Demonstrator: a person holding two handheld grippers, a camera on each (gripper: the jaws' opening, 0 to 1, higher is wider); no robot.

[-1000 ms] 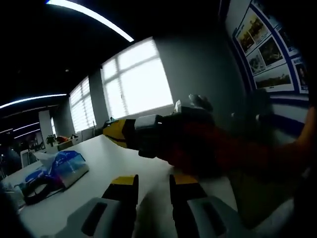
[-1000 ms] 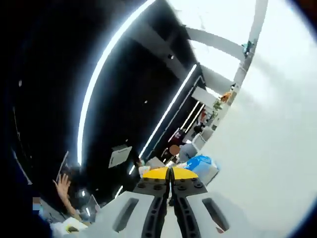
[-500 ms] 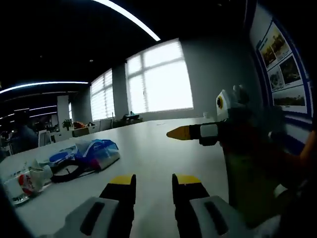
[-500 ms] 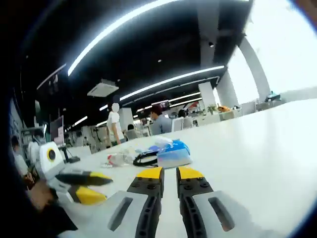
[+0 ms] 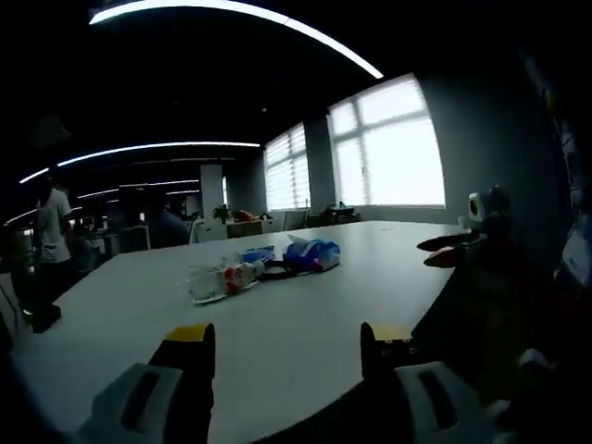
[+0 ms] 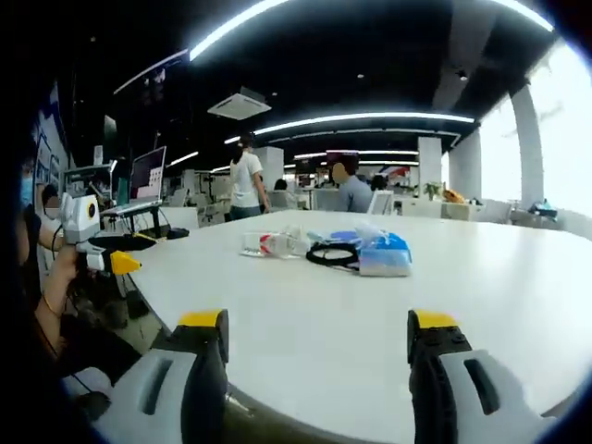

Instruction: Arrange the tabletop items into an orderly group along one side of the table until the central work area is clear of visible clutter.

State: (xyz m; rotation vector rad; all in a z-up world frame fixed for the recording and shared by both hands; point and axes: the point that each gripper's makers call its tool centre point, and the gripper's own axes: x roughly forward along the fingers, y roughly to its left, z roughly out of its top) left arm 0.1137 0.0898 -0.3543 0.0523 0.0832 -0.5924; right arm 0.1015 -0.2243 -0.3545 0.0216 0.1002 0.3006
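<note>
Left gripper (image 5: 289,344) is seen in the left gripper view with its yellow-tipped jaws spread wide, nothing held between them, raised over the near edge of the white table (image 5: 305,324). Right gripper (image 6: 316,335) is seen in the right gripper view likewise spread wide and empty, over the near rim of the same table (image 6: 518,305).

The task items are bunched together well out on the tabletop, apart from both grippers. In the right gripper view a clear plastic bottle (image 6: 270,243) with a red label is laid on its side at the left of the bunch, a black coiled cable (image 6: 331,255) is placed just beside it, and a blue tissue pack (image 6: 381,252) is set touching or just beside the cable on the right. In the left gripper view the same bunch is seen: bottle (image 5: 220,279) lying down nearest, cable (image 5: 274,271) behind it, blue pack (image 5: 313,255) further right; whether the pieces touch cannot be told.

The opposite gripper is seen at each view's edge: at far right of the left gripper view (image 5: 451,252), and at far left of the right gripper view (image 6: 118,253), held by a hand (image 6: 67,264). Bright windows (image 5: 384,148) are seen beyond the table; people (image 6: 246,182) are seen in the background office
</note>
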